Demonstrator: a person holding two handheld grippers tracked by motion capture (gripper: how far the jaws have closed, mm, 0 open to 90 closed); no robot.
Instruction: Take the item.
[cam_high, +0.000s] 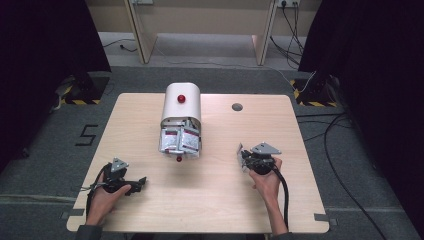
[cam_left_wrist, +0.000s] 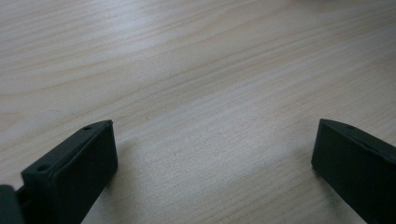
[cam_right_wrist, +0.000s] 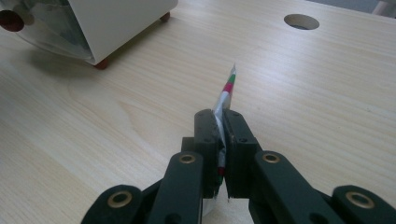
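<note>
A white rounded box (cam_high: 181, 102) with a red knob stands at the table's middle back. Its front flap is down, and several silver sachets (cam_high: 180, 140) lie in the opening. My right gripper (cam_high: 244, 158) is at the table's right and is shut on one thin silver sachet (cam_high: 240, 151). In the right gripper view the sachet (cam_right_wrist: 228, 86) stands edge-on with red and green print, pinched between the jaws (cam_right_wrist: 218, 119), and the box (cam_right_wrist: 116, 23) is at the upper left. My left gripper (cam_high: 141, 181) rests low at the front left; its jaws (cam_left_wrist: 212, 154) stand wide open over bare wood.
The light wooden table (cam_high: 280, 200) has a round cable hole (cam_high: 237, 106) at the back right, also in the right gripper view (cam_right_wrist: 301, 21). Cables (cam_high: 345, 165) run over the carpet to the right. Black curtains hang at both sides.
</note>
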